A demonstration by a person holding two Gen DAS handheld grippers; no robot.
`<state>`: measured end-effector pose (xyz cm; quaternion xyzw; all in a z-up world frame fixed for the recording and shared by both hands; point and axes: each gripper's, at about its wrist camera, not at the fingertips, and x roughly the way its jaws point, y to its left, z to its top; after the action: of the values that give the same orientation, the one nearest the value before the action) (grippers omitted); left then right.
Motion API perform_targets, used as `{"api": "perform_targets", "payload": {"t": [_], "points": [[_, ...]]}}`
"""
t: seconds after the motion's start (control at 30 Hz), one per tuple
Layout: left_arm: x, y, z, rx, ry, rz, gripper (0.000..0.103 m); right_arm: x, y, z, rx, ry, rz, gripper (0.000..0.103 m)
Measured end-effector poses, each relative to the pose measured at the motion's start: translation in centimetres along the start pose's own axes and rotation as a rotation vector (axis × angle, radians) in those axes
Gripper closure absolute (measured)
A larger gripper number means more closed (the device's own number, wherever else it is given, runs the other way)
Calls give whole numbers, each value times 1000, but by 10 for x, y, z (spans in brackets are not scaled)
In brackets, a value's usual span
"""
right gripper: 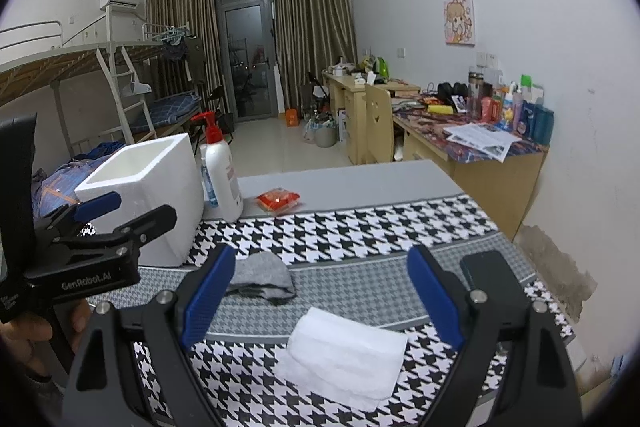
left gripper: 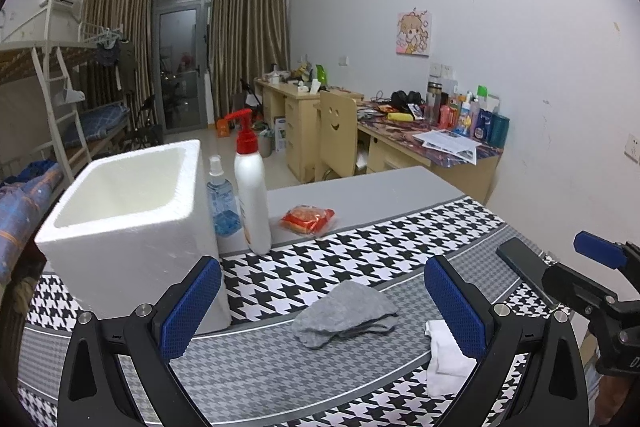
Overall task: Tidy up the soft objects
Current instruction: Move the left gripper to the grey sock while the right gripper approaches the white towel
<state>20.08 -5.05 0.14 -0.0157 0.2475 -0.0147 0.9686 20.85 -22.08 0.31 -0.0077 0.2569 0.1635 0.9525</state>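
Note:
A crumpled grey cloth (left gripper: 346, 313) lies on the houndstooth table cover, just ahead of my left gripper (left gripper: 322, 303), which is open and empty above it. A folded white cloth (right gripper: 344, 357) lies nearer the table's front; my right gripper (right gripper: 322, 299) hangs open over it with nothing held. The grey cloth (right gripper: 260, 277) shows beside the right gripper's left finger, and the white cloth (left gripper: 444, 359) is partly hidden behind the left gripper's right finger. A white foam box (left gripper: 128, 219) stands open-topped at the left. A red snack packet (left gripper: 307, 219) rests on the grey strip behind.
A white pump bottle (left gripper: 251, 195) and a blue spray bottle (left gripper: 222, 199) stand right of the foam box. A dark phone (right gripper: 494, 277) lies at the table's right edge. The other gripper (right gripper: 80, 251) and a hand sit at the left. Desks, chair and bunk bed stand behind.

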Motion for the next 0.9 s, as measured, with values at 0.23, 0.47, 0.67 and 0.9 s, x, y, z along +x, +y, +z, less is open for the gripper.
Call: {"api": "perform_targets", "payload": {"t": [0.23, 0.47, 0.67, 0.9], "points": [[14, -6, -8, 0, 27, -3, 1, 3, -8, -9, 10, 19, -2, 12], [29, -9, -13, -1, 63, 12, 1, 6, -12, -18, 6, 34, -7, 12], [43, -10, -16, -9, 90, 15, 1, 12, -16, -24, 1, 59, -9, 12], [59, -8, -22, -16, 126, 37, 1, 18, -18, -32, 3, 79, -7, 12]]}}
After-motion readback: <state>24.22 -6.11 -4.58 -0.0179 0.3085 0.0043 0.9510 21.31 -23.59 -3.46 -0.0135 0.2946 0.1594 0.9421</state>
